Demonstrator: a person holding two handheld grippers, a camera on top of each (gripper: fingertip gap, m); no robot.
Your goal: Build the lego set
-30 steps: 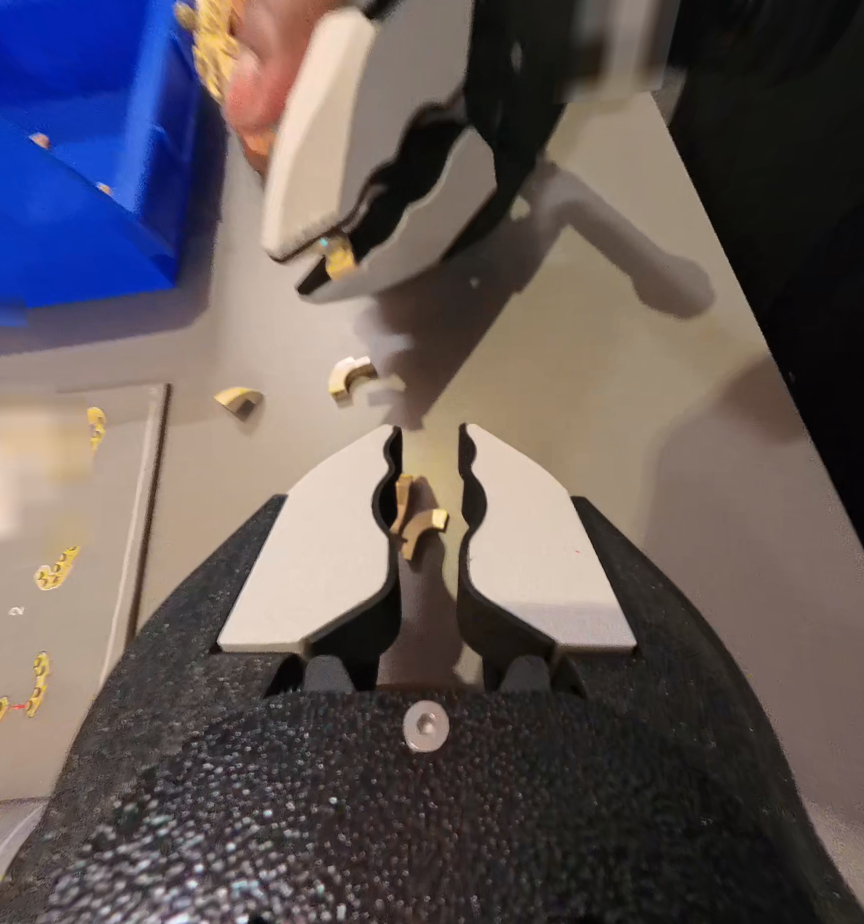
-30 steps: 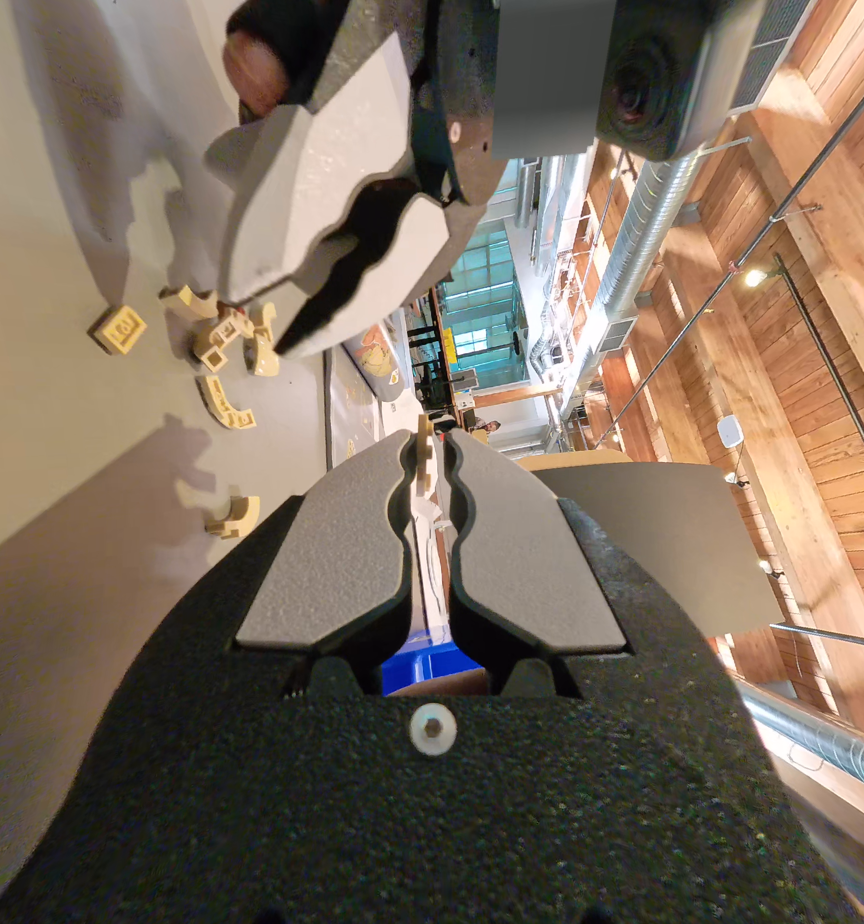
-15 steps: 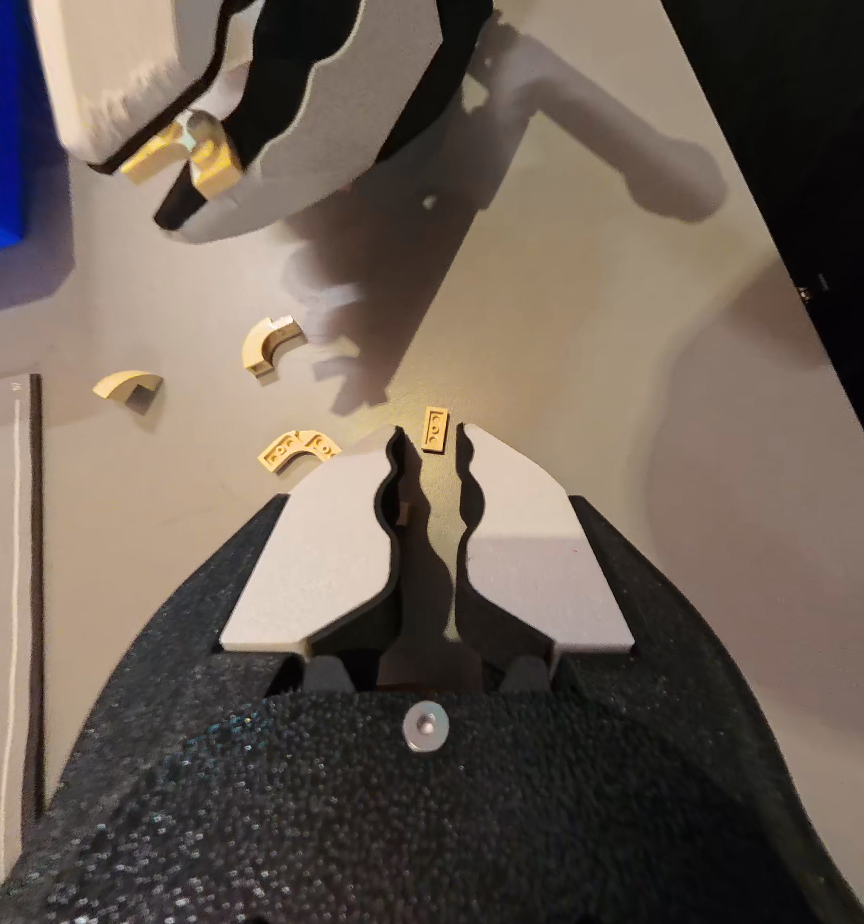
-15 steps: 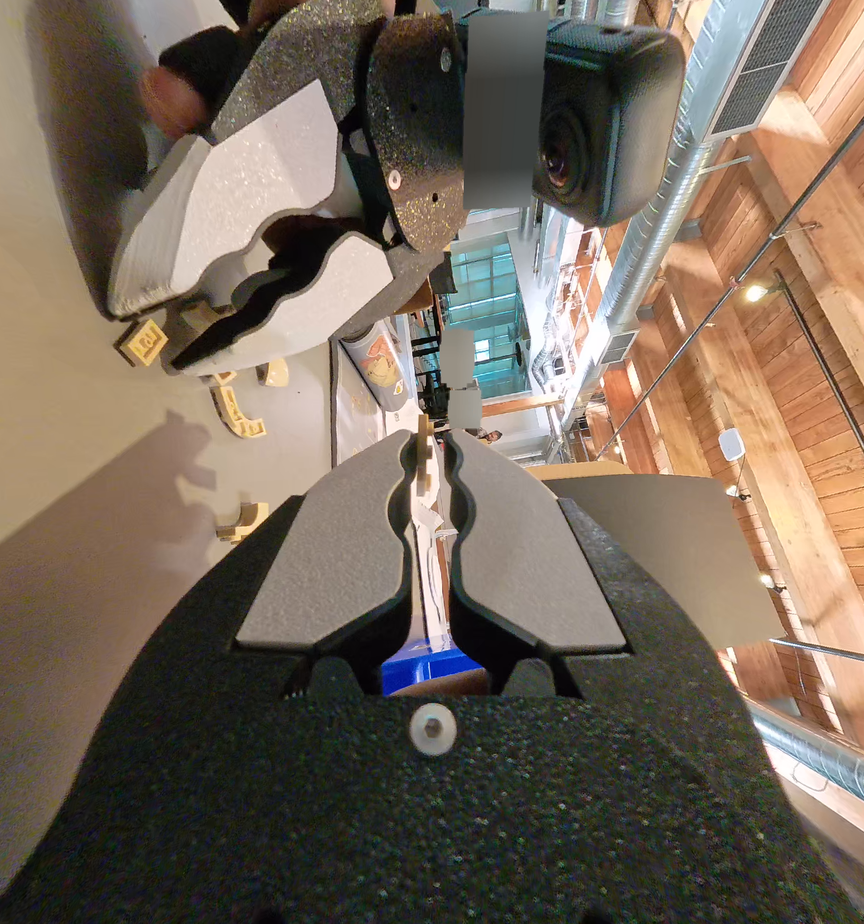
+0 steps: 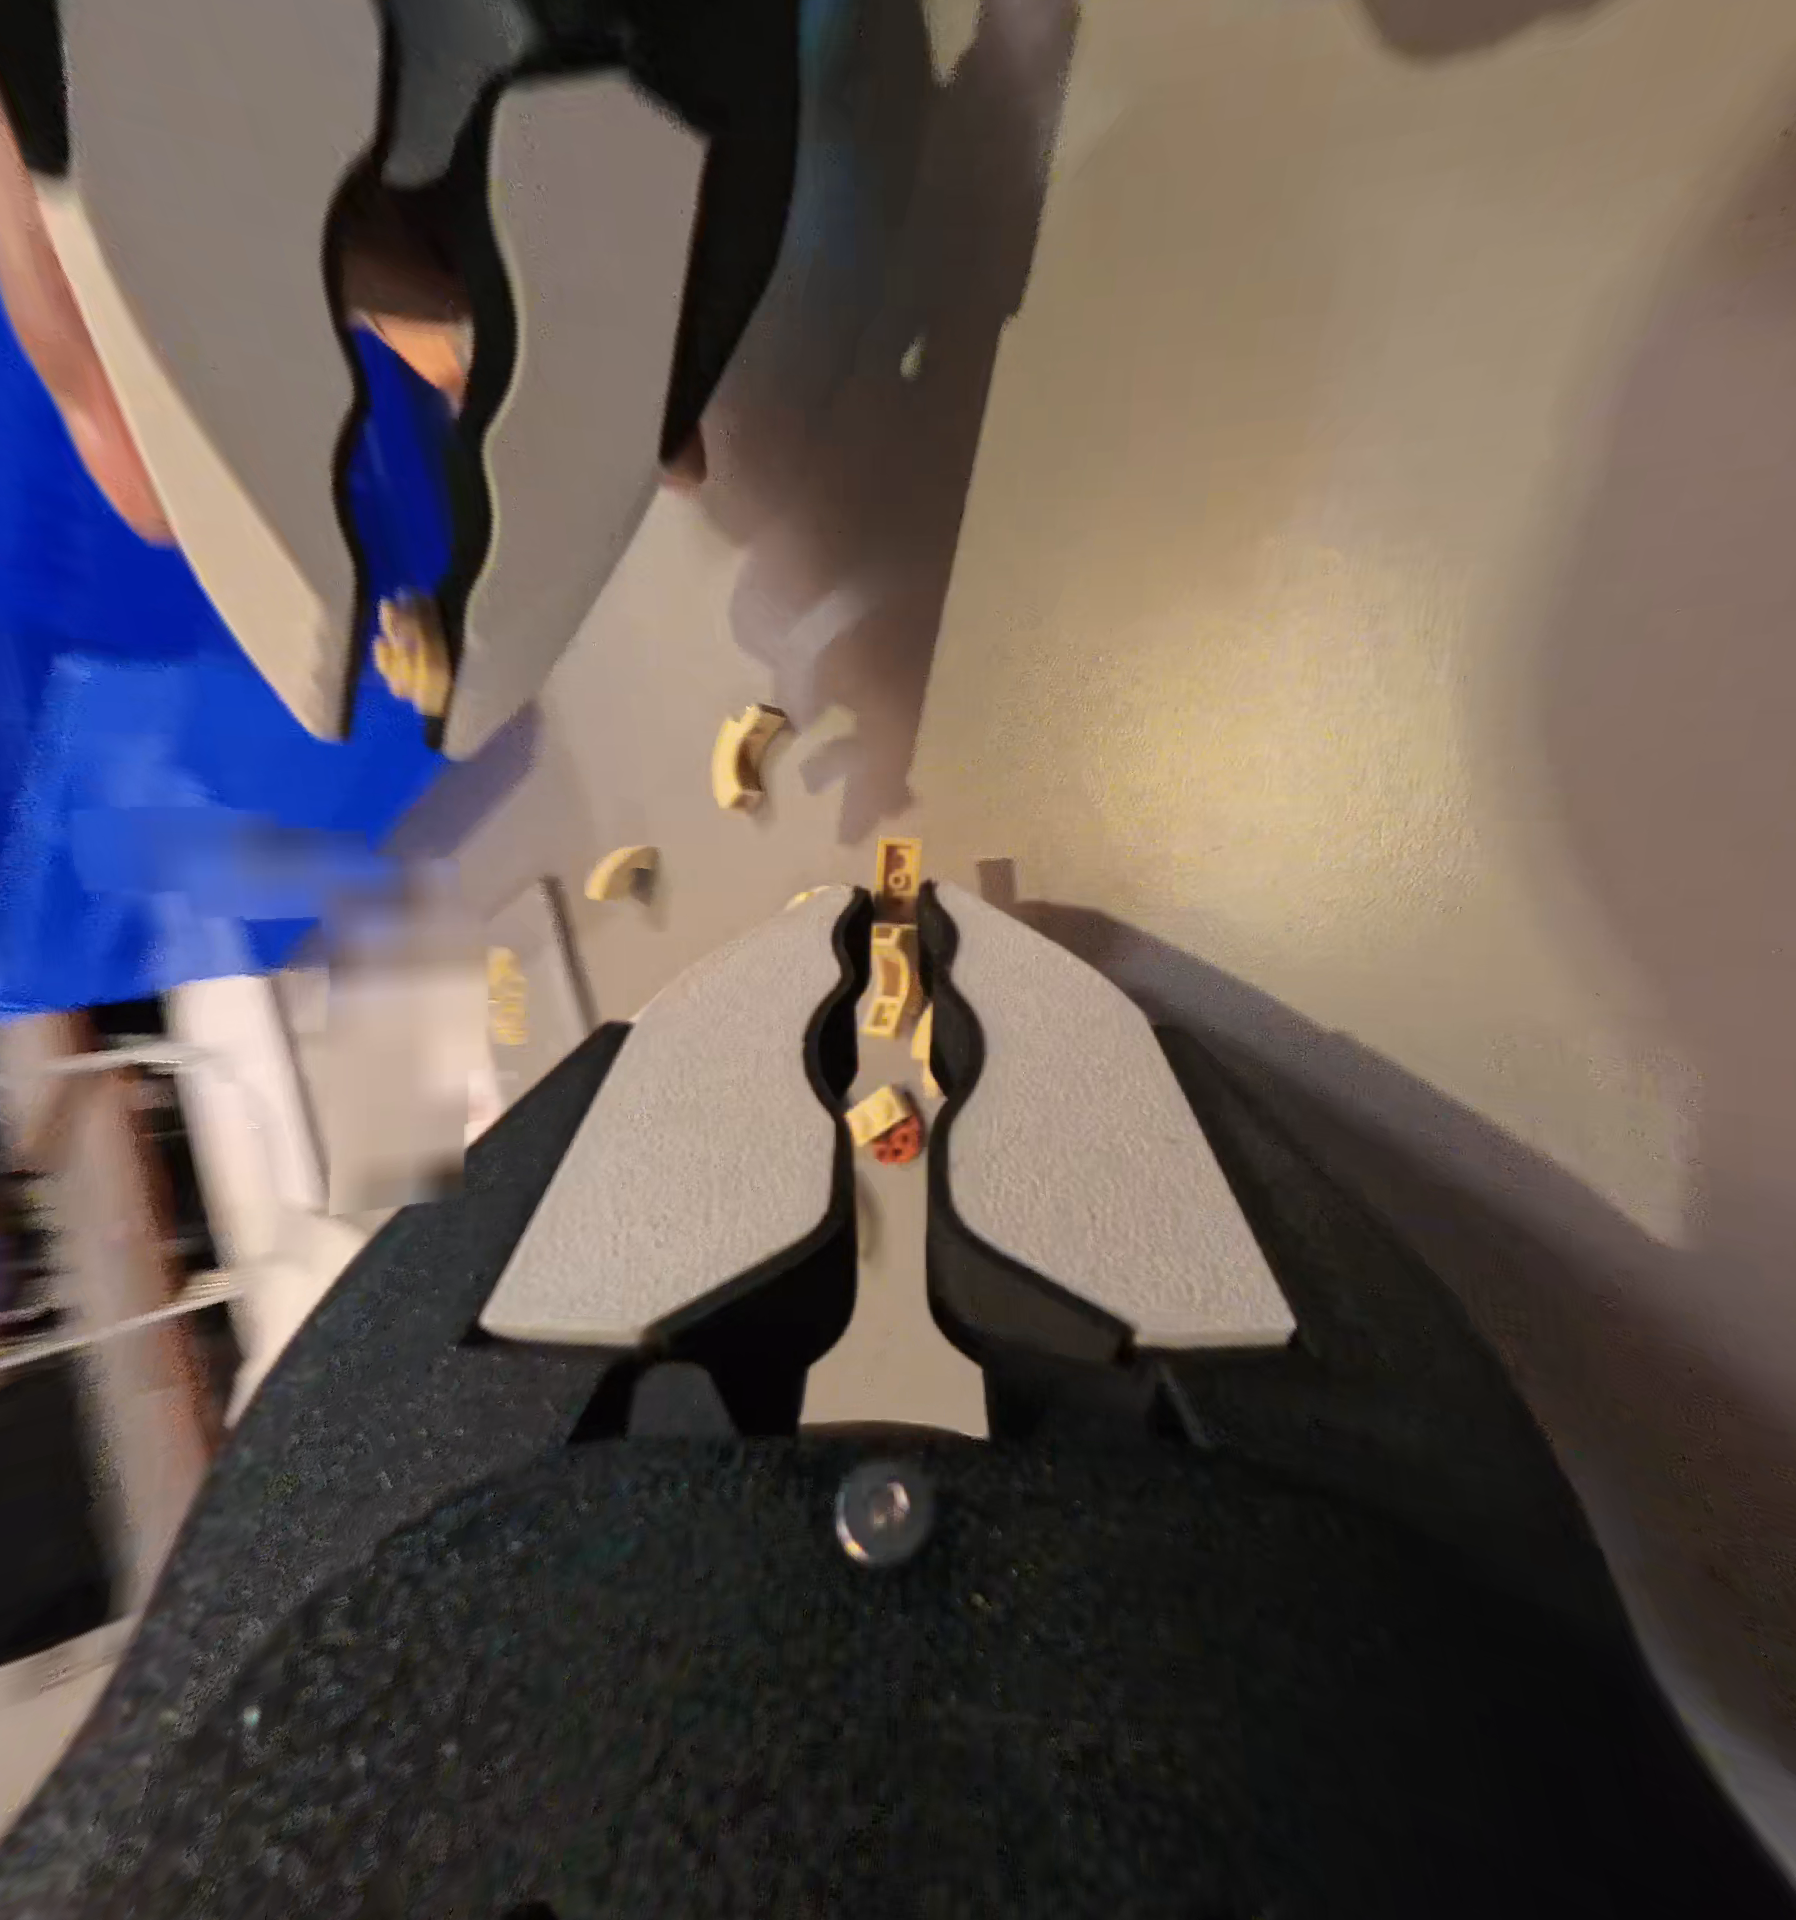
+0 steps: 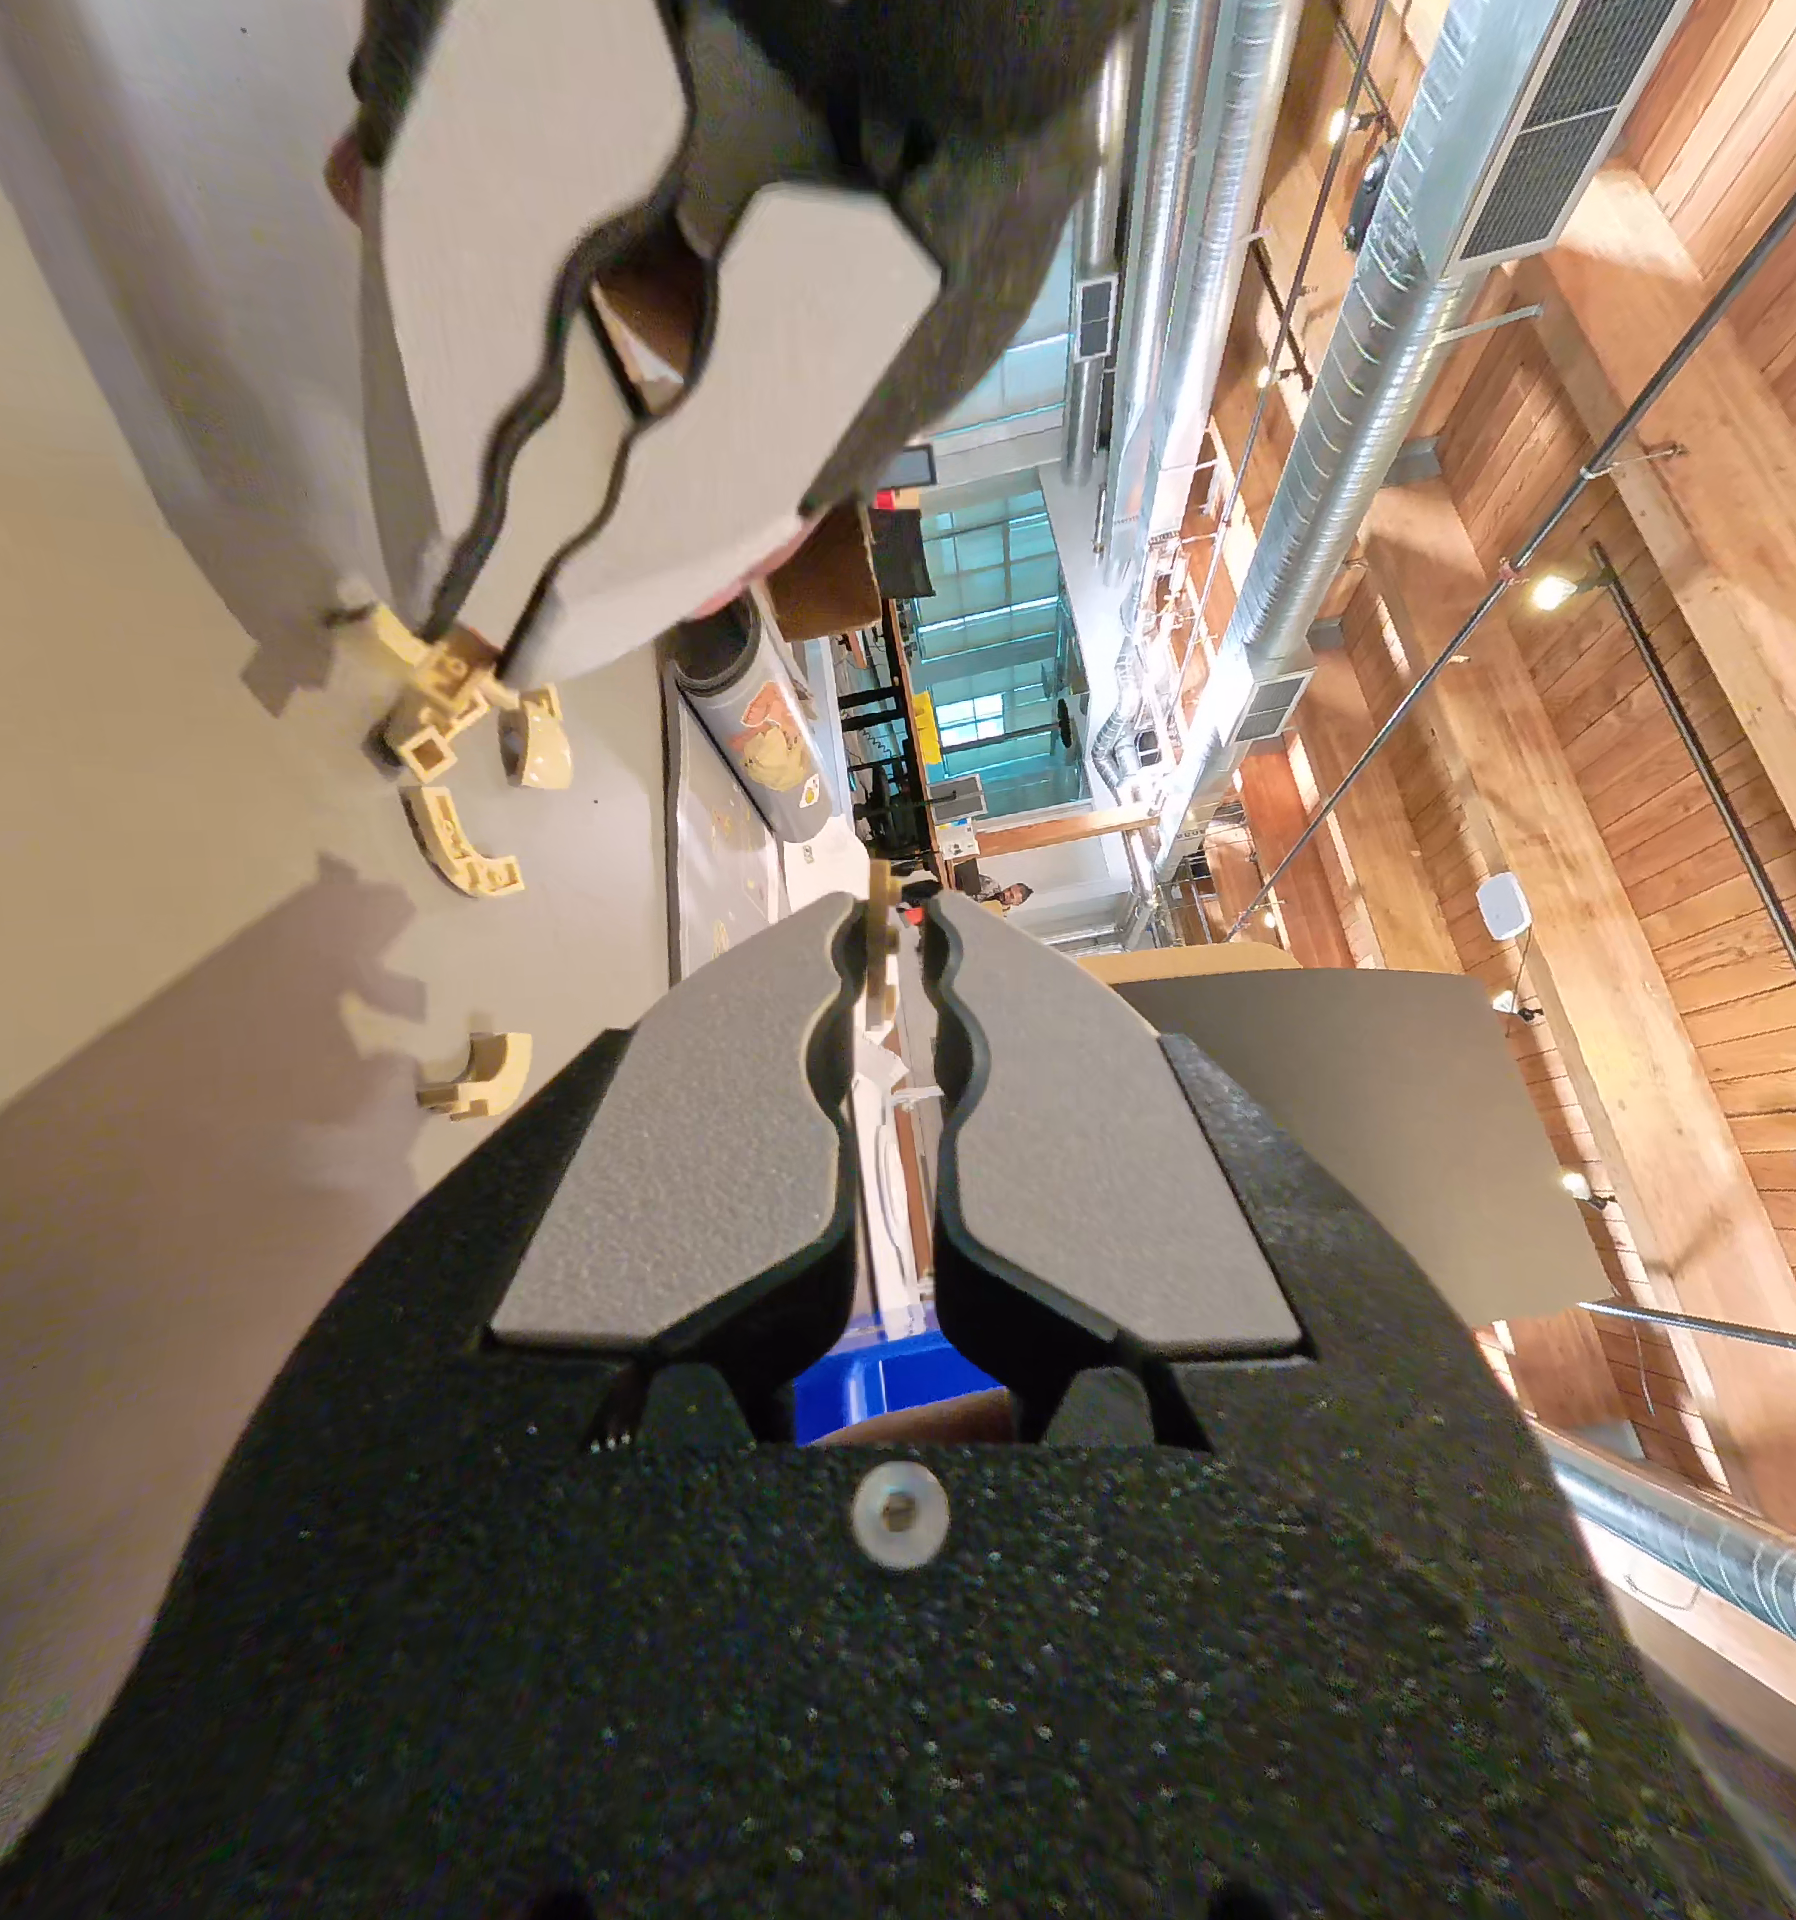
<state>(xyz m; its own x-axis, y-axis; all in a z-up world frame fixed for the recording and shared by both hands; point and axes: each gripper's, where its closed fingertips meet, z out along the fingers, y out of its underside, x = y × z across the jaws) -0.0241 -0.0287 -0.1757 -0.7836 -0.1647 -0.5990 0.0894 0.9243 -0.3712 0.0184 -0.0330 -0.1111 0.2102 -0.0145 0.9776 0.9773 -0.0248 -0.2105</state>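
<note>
Two grippers work over a grey tabletop [image 5: 1237, 675] strewn with tan building-toy pieces. Left gripper [image 5: 889, 899]: its grey fingers stand close together over a tan curved piece [image 5: 889, 982] seen in the narrow slot between them; the right wrist view shows its tips [image 6: 478, 634] down on a cluster of tan pieces [image 6: 437, 696], clenched on one of them. Just ahead of those tips lies a small tan plate with studs [image 5: 899, 868]; farther ahead and to the left lie a tan arch brick [image 5: 743, 758] and a tan quarter-round piece [image 5: 619, 873]. A small reddish piece [image 5: 896, 1143] lies farther back in the slot.

Right gripper [image 6: 889, 909] is raised off the table and grips a thin tan piece [image 6: 881, 935] edge-on between its tips; in the left view the same piece [image 5: 411, 655] shows, blurred. To its left lie a tan curved plate [image 6: 463, 842] and another arch brick [image 6: 478, 1075]. Beyond it stands a blue bin [image 5: 94, 675]. A grey printed sheet [image 6: 728, 883] carries small pictures; no writing is legible.
</note>
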